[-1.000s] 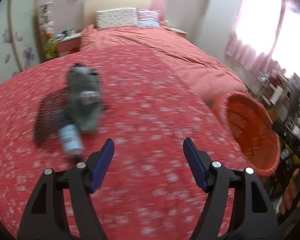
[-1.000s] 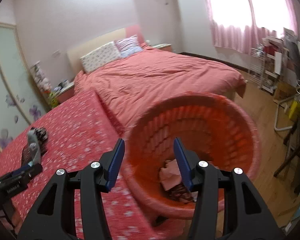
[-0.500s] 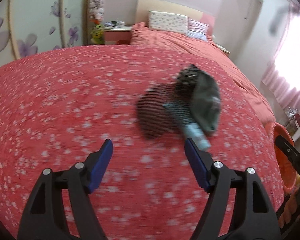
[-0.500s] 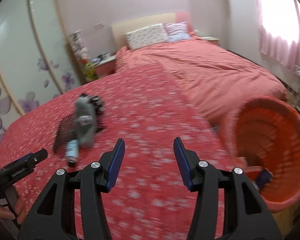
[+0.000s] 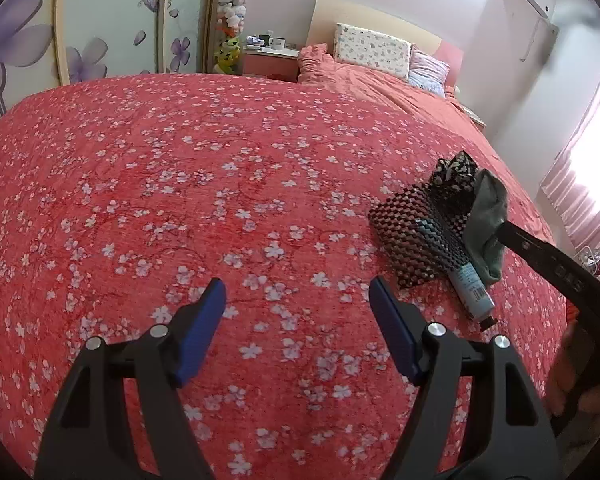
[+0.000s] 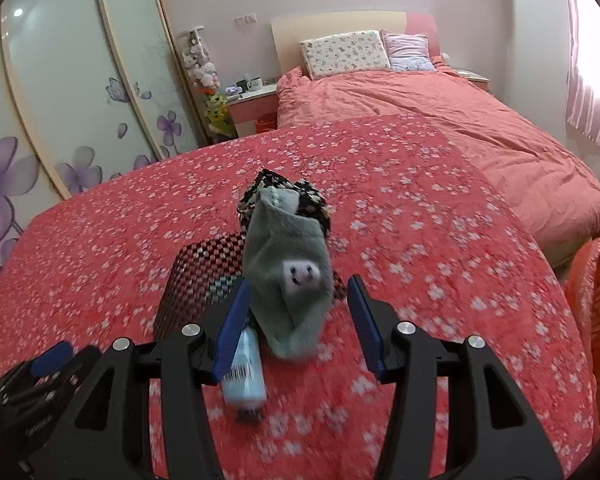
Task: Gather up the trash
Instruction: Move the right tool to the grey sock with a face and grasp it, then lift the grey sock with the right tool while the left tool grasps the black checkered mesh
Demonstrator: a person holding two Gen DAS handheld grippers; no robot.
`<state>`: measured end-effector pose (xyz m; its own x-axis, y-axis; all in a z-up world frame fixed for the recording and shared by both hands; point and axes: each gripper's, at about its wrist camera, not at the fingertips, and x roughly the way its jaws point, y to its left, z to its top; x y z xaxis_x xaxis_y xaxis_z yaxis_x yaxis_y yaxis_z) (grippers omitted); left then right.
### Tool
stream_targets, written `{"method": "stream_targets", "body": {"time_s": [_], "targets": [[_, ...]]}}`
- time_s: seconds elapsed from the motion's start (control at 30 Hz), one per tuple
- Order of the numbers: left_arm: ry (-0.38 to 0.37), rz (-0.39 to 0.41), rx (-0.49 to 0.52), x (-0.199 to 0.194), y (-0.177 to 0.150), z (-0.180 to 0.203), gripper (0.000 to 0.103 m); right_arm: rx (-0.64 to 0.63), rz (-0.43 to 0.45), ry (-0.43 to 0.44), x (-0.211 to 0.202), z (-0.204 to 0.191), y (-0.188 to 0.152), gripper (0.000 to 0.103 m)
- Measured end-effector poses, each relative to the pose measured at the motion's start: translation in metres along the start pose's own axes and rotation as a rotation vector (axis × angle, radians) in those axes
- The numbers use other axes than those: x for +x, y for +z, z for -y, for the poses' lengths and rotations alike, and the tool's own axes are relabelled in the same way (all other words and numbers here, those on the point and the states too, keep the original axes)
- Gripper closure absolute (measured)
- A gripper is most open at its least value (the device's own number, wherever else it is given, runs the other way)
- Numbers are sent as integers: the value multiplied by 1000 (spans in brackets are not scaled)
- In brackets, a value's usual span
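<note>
Straddling the grey-green sock (image 6: 288,276) with its printed pig snout, your right gripper (image 6: 296,320) gapes beside the barcoded tube (image 6: 246,376) on the floral blanket (image 5: 180,184), your left gripper (image 5: 298,332) spread wide, empty.

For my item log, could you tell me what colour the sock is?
The sock is grey-green with a small white face patch, clearest in the right wrist view.
</note>
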<state>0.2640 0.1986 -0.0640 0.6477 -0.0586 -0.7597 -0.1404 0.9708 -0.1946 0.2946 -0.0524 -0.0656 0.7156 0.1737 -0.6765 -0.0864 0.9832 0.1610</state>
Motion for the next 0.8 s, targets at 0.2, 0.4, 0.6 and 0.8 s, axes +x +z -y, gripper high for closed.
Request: {"method": "stream_targets", "body": {"time_s": [0.2, 0.4, 0.6, 0.8], "targets": [[-11, -5, 5, 4, 5, 6, 30, -40, -23, -59, 19, -9, 3, 76], [-33, -14, 38, 9, 5, 32, 30, -22, 4, -53, -1, 7, -7, 96], [-73, -24, 61, 22, 14, 73, 30, 24, 50, -86, -31, 39, -14, 96], [-39, -46, 109, 48, 23, 115, 30, 69, 41, -100, -45, 66, -23, 96]]}}
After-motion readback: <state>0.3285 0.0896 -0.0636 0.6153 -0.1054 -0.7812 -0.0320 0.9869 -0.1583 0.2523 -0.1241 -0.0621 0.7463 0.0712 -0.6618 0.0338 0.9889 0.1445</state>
